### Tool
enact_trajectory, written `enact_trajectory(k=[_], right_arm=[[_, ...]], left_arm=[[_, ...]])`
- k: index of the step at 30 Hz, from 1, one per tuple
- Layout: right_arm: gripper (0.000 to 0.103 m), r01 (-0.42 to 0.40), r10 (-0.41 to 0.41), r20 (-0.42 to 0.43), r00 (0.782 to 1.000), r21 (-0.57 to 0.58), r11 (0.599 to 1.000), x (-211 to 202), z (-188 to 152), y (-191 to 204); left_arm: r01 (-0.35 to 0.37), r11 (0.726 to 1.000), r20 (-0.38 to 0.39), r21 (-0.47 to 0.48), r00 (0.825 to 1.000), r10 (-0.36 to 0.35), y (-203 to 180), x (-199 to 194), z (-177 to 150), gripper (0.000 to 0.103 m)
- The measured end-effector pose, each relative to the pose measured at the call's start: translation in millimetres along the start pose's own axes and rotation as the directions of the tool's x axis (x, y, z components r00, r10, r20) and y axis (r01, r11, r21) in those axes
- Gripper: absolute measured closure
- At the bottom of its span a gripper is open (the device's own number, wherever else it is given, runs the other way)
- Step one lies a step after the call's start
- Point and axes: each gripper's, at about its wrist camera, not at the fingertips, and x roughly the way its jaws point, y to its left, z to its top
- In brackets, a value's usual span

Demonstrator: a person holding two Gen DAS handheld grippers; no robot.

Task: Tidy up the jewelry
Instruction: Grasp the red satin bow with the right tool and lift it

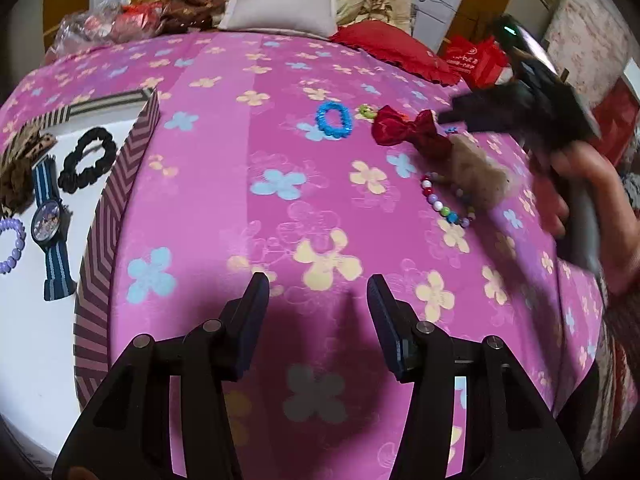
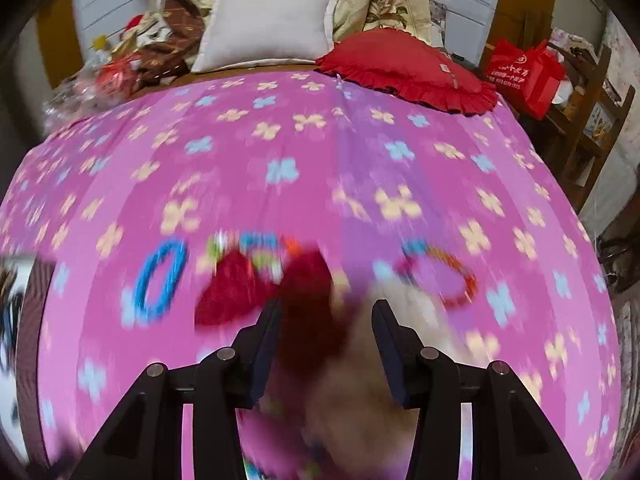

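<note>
On the pink flowered bedspread lie a blue bracelet (image 1: 334, 120), a red bow (image 1: 404, 130), a tan furry hair tie (image 1: 478, 174) and a coloured bead bracelet (image 1: 444, 204). My left gripper (image 1: 318, 292) is open and empty, low over the bedspread, well short of them. My right gripper (image 2: 326, 316) is open, its fingers either side of the red bow (image 2: 280, 292) and the furry hair tie (image 2: 360, 380); that view is blurred. The blue bracelet (image 2: 160, 278) lies to its left, an orange-red bead bracelet (image 2: 456, 276) to its right. The right gripper (image 1: 448, 114) shows in the left view above the bow.
A striped box (image 1: 120, 200) with a white floor stands at the left, holding a black scrunchie (image 1: 88, 164), a blue striped watch (image 1: 48, 228), a purple bead bracelet (image 1: 12, 244) and a leopard scrunchie (image 1: 20, 160). A white pillow (image 2: 268, 26) and red cushion (image 2: 408, 66) lie at the far edge.
</note>
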Motion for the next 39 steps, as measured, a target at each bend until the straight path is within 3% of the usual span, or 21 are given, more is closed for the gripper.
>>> enact_trajectory(k=[4, 9, 12, 14, 17, 18, 21, 25, 29, 35, 39], right_arm=[[0.064, -0.010, 0.008, -0.073, 0.997, -0.022, 1.000, 27.7, 3.0, 17.5], [0.066, -0.145, 0.138, -0.127, 0.982, -0.052, 0.988, 16.2, -25.9, 35.8], [0.066, -0.290, 0.268, -0.200, 0.942, -0.092, 0.953, 3.1, -56.1, 57.5], [0.066, -0.391, 0.360, -0.245, 0.900, -0.095, 0.915, -6.6, -70.0, 66.4], [0.065, -0.450, 0.421, -0.226, 0.878, -0.096, 0.888, -27.9, -77.3, 68.0], [0.063, -0.447, 0.421, -0.212, 0.882, -0.093, 0.890, -31.9, -75.5, 66.3], [0.062, -0.352, 0.341, -0.114, 0.933, -0.096, 0.931, -42.7, -62.8, 57.0], [0.062, -0.287, 0.284, -0.063, 0.957, -0.037, 0.957, -31.7, -37.2, 57.1], [0.062, -0.248, 0.249, -0.072, 0.966, 0.023, 0.968, 1.5, -9.5, 71.0], [0.062, -0.182, 0.180, -0.096, 0.979, -0.013, 0.983, 30.9, 9.4, 93.7], [0.074, -0.161, 0.147, -0.117, 0.982, -0.113, 0.980, 31.0, -2.2, 113.0]], left_arm=[[-0.007, 1.000, -0.004, -0.003, 1.000, 0.007, 3.8, 2.7, 2.6, 0.052], [-0.008, 1.000, -0.011, -0.024, 1.000, 0.008, 10.1, 4.0, 4.3, 0.052], [-0.013, 1.000, -0.004, -0.026, 1.000, 0.013, 9.8, 1.9, 4.1, 0.052], [-0.017, 1.000, -0.001, -0.023, 1.000, 0.017, 9.7, 0.9, 4.4, 0.052], [-0.018, 1.000, 0.008, -0.020, 1.000, 0.018, 8.1, -3.4, 3.4, 0.052], [-0.014, 1.000, 0.013, -0.017, 1.000, 0.014, 7.4, -5.4, 3.2, 0.052], [-0.015, 1.000, 0.025, -0.010, 1.000, 0.015, 6.1, -9.2, 3.3, 0.052], [-0.009, 1.000, 0.021, -0.022, 1.000, 0.009, 8.6, -7.9, 3.5, 0.052], [-0.001, 1.000, -0.001, -0.029, 1.000, 0.001, 10.0, -1.8, 3.3, 0.052], [0.014, 0.999, -0.026, -0.041, 1.000, -0.015, 13.0, 5.0, 4.4, 0.052], [0.010, 0.999, -0.021, -0.052, 1.000, -0.012, 16.0, 3.4, 5.8, 0.052]])
